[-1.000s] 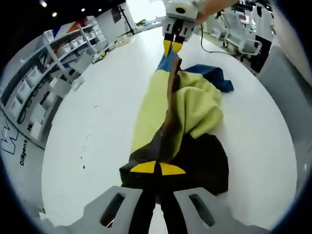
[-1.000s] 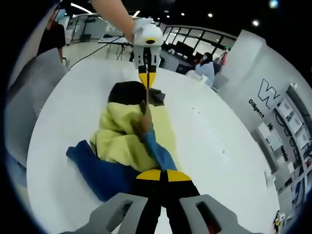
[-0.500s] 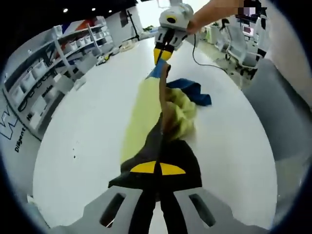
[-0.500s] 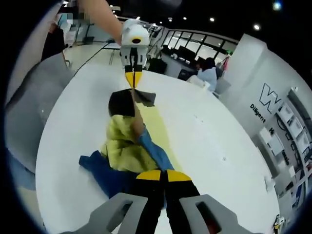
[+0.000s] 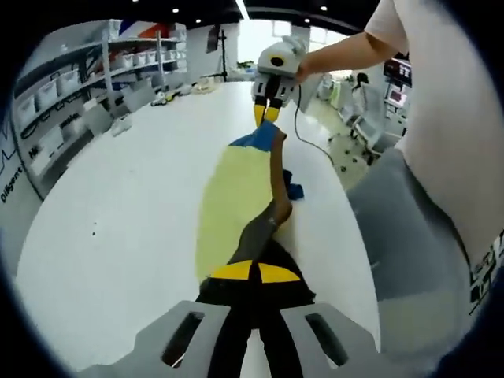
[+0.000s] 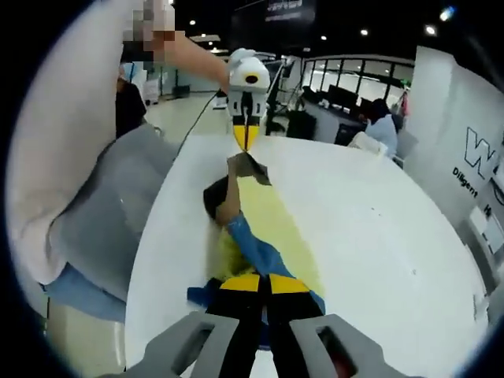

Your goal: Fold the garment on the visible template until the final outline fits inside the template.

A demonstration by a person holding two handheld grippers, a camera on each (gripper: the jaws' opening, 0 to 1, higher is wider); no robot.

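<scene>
The garment [image 5: 275, 195] is stretched into a narrow strip between both grippers, above the white table [image 5: 118, 205]. My left gripper [image 5: 253, 272] is shut on its black end. My right gripper [image 5: 267, 112] holds the blue end at the far side. In the right gripper view, my right gripper [image 6: 257, 283] is shut on the blue part [image 6: 253, 249], and the left gripper [image 6: 246, 138] pinches the black end [image 6: 246, 167]. The pale yellow template [image 5: 227, 206] lies flat on the table beside the strip; the template [image 6: 273, 224] is mostly uncovered. Some yellow-green and blue cloth [image 6: 224, 260] sags near the table edge.
The person's white shirt [image 5: 441, 118] and grey trousers [image 6: 110, 205] stand close along the table's edge. A cable [image 5: 311, 140] trails off the table. Shelves with bins [image 5: 63, 87] line the far side, and seated people [image 6: 381, 118] are behind the table.
Both grippers have raised and pulled the garment taut, gathering the spread yellow-green bulk into a thin strip nearer the person's edge. More of the template is now uncovered.
</scene>
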